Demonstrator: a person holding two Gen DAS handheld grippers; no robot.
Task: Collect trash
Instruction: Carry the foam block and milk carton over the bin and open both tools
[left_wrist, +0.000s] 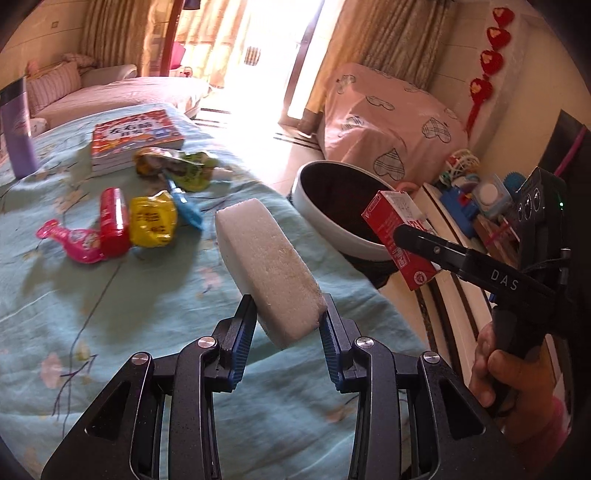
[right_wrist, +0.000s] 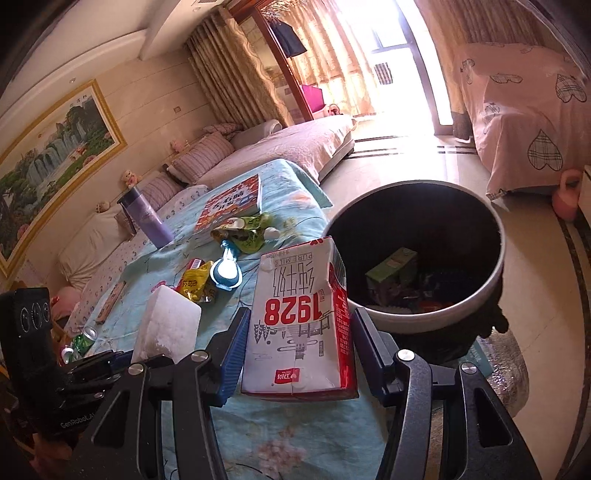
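Note:
My left gripper (left_wrist: 288, 325) is shut on a white foam block (left_wrist: 266, 266), held above the blue tablecloth; the block also shows in the right wrist view (right_wrist: 168, 321). My right gripper (right_wrist: 295, 354) is shut on a red and white milk carton (right_wrist: 299, 321), held at the table's right edge beside the round trash bin (right_wrist: 424, 317); the carton also shows in the left wrist view (left_wrist: 400, 236), over the bin's rim (left_wrist: 314, 218). The bin holds a green carton (right_wrist: 391, 269) and other scraps. Several wrappers lie on the table: yellow (left_wrist: 153, 219), red (left_wrist: 114, 221), pink (left_wrist: 74, 240), green (left_wrist: 184, 166).
A red book (left_wrist: 136, 134) and a purple bottle (left_wrist: 18, 133) stand at the table's far side. A blue pouch (right_wrist: 225, 271) lies by the wrappers. Green cans (right_wrist: 83, 341) sit at the left. A sofa, a pink-covered piece of furniture (left_wrist: 388, 122) and toys (left_wrist: 476, 192) surround the table.

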